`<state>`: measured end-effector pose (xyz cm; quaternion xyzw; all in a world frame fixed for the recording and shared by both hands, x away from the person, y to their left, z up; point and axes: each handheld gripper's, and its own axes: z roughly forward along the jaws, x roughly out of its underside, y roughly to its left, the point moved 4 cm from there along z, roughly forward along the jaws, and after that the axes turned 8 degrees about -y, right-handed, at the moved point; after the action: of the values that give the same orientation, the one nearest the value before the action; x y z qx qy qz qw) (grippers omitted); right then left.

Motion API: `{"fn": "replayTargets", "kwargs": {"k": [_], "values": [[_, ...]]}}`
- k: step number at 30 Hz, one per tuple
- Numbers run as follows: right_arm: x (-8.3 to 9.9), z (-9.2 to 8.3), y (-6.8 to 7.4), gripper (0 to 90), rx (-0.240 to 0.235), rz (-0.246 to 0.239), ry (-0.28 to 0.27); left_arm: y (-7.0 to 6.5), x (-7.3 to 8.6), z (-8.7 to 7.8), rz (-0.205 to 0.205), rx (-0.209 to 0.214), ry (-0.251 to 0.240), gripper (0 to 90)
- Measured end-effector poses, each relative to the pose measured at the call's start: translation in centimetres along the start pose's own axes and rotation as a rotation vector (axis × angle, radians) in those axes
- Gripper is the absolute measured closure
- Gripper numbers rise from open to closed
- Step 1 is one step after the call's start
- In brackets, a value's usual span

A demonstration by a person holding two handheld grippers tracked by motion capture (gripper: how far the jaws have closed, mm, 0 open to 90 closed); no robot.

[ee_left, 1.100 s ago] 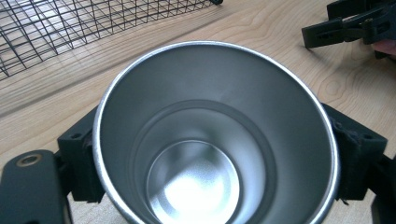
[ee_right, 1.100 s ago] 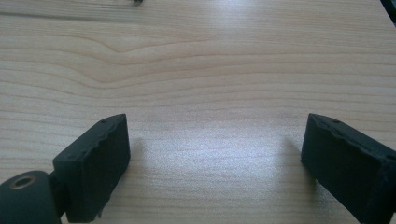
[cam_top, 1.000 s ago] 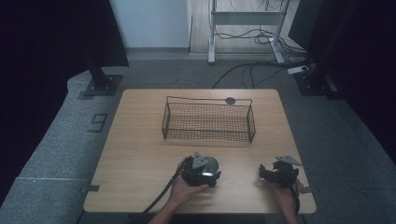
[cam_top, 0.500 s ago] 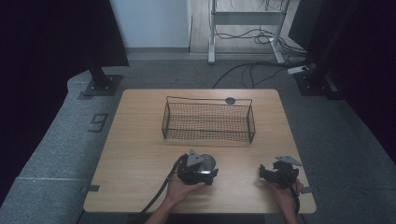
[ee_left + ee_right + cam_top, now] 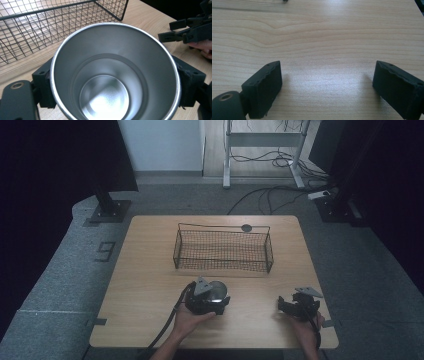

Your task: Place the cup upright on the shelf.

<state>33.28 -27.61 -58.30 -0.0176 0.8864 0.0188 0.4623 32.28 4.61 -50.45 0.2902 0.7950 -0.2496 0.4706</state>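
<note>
Fingers [image 5: 187, 87] of the left gripper [image 5: 207, 299] are clamped on opposite sides of the steel cup [image 5: 113, 72], mouth toward the camera, wire basket [image 5: 45, 27] just beyond; the right gripper [image 5: 325, 87] is held wide, nothing between, over bare table [image 5: 317, 37]. Cup is judged light, rigid, smooth-walled and liable to slip; best gripped across the body below the rim.

light wooden table [image 5: 145, 270], black wire basket [image 5: 222, 251] resting on it

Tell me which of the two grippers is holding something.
The left gripper: its jaws clamp a steel cup. The right gripper stands open over bare table, nothing between its jaws.
</note>
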Motion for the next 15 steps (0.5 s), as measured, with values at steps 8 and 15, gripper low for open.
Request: {"fn": "replayTargets", "kwargs": {"k": [8, 15], "values": [[0.0, 0.0, 0.0, 9.0, 0.001, 0.001, -0.001, 0.3, -1.3, -0.6, 0.007, -0.008, -0.017, 14.4], [0.0, 0.0, 0.0, 9.2, 0.002, 0.002, -0.001, 0.6, -2.3, -0.9, 0.010, -0.014, -0.029, 14.4]]}}
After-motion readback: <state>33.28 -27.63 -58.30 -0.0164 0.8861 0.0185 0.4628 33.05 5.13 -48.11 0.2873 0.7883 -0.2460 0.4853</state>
